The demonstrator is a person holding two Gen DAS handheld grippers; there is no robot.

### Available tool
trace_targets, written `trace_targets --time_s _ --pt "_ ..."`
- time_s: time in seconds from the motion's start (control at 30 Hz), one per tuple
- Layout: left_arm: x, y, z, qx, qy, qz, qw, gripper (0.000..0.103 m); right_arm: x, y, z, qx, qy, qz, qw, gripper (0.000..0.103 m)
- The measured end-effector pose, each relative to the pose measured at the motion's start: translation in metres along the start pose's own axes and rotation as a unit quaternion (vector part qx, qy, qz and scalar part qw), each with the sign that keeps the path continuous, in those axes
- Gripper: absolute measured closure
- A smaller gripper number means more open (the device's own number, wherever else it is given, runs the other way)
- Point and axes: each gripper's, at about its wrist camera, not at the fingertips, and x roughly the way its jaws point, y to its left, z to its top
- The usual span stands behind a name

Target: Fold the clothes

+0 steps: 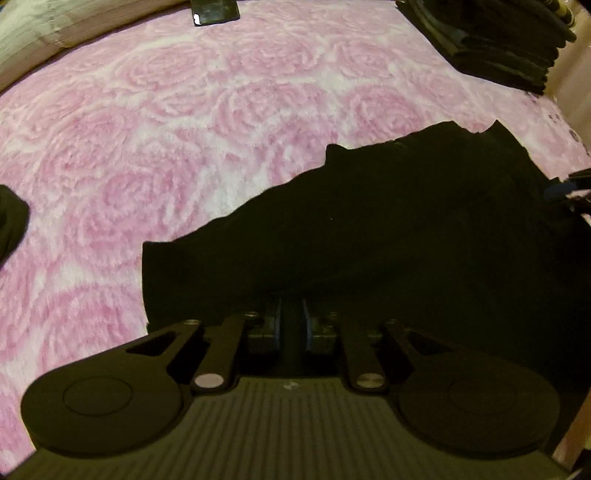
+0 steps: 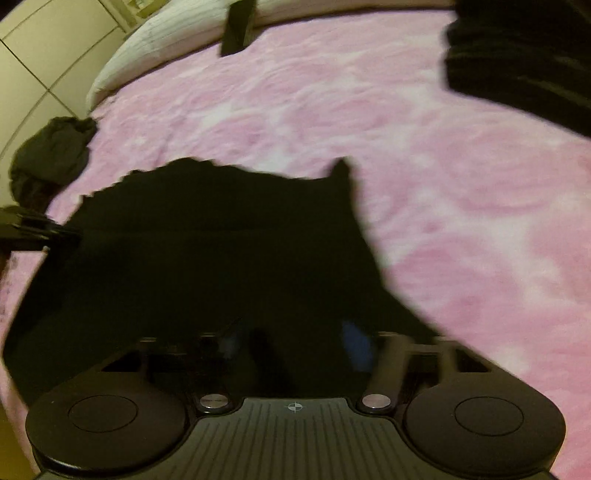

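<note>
A black garment (image 1: 388, 221) lies on the pink rose-patterned blanket (image 1: 184, 129), reaching up to both grippers. My left gripper (image 1: 291, 314) is shut on its near edge, the blue pads close together with cloth between them. In the right wrist view the same garment (image 2: 221, 240) covers my right gripper (image 2: 295, 339). That view is blurred; one blue pad (image 2: 356, 343) shows wide of the other, and I cannot tell how the jaws stand. The right gripper's tip shows at the right edge of the left wrist view (image 1: 576, 188).
A stack of folded dark clothes (image 1: 491, 40) sits at the far right of the bed, also in the right wrist view (image 2: 524, 55). A crumpled dark garment (image 2: 51, 155) lies at the left bed edge. A black phone-like object (image 1: 216, 11) lies at the far edge by a pillow (image 2: 166, 40).
</note>
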Motion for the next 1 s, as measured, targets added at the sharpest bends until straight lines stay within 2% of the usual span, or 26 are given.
trace_targets --time_s 0.03,0.13,0.17,0.23,0.33,0.4,0.5,0.57,0.6,0.67,0.73,0.83,0.87,0.93,1.0 --pt "-0.004 0.002 0.0 0.004 0.002 0.014 0.9999 0.098 -0.006 -0.006 -0.003 0.007 -0.004 -0.007 1.0 0.06" --pt "-0.018 0.008 -0.001 0.005 0.007 0.05 0.9987 0.098 -0.03 -0.004 -0.012 0.021 -0.008 -0.071 0.997 0.06" --pt "-0.025 0.008 -0.003 0.0 0.008 0.057 0.9984 0.094 -0.041 0.0 -0.017 0.031 -0.019 -0.063 0.997 0.06" --pt "-0.042 -0.005 -0.012 0.007 0.01 0.05 0.9987 0.094 -0.065 0.017 -0.035 0.051 -0.04 -0.027 0.998 0.06" --pt "-0.064 -0.034 -0.034 0.031 0.021 0.026 0.999 0.094 -0.076 0.046 -0.074 0.034 -0.012 0.029 0.999 0.06" --pt "-0.068 -0.057 -0.058 0.048 0.039 0.008 0.9981 0.092 -0.072 0.054 -0.106 0.012 0.028 0.028 0.999 0.06" --pt "-0.062 -0.079 -0.102 0.057 0.091 0.009 0.9941 0.089 -0.075 0.036 -0.14 0.037 0.045 0.004 0.998 0.06" --pt "-0.056 -0.082 -0.132 0.057 0.126 0.031 0.9899 0.089 -0.083 0.028 -0.146 0.052 0.05 -0.006 0.997 0.06" --pt "-0.059 -0.079 -0.142 0.047 0.129 0.039 0.9898 0.089 -0.087 0.027 -0.146 0.047 0.056 -0.014 0.997 0.06" --pt "-0.069 -0.075 -0.155 0.024 0.129 0.055 0.9898 0.089 -0.091 0.031 -0.141 0.021 0.066 -0.027 0.997 0.06" --pt "-0.08 -0.073 -0.158 0.006 0.129 0.073 0.989 0.089 -0.095 0.04 -0.135 -0.003 0.051 -0.018 0.999 0.06" --pt "-0.091 -0.076 -0.165 -0.006 0.117 0.082 0.9897 0.089 -0.085 0.054 -0.129 -0.013 0.055 0.004 0.998 0.059" --pt "-0.092 -0.078 -0.168 -0.006 0.116 0.084 0.9897 0.09 -0.078 0.057 -0.129 -0.012 0.068 0.007 0.998 0.042" --pt "-0.09 -0.08 -0.174 -0.005 0.117 0.085 0.9895 0.09 -0.059 0.059 -0.132 -0.008 0.109 0.006 0.994 0.018" --pt "-0.088 -0.082 -0.178 -0.001 0.118 0.084 0.9895 0.09 -0.052 0.07 -0.131 -0.011 0.136 -0.017 0.991 0.018"
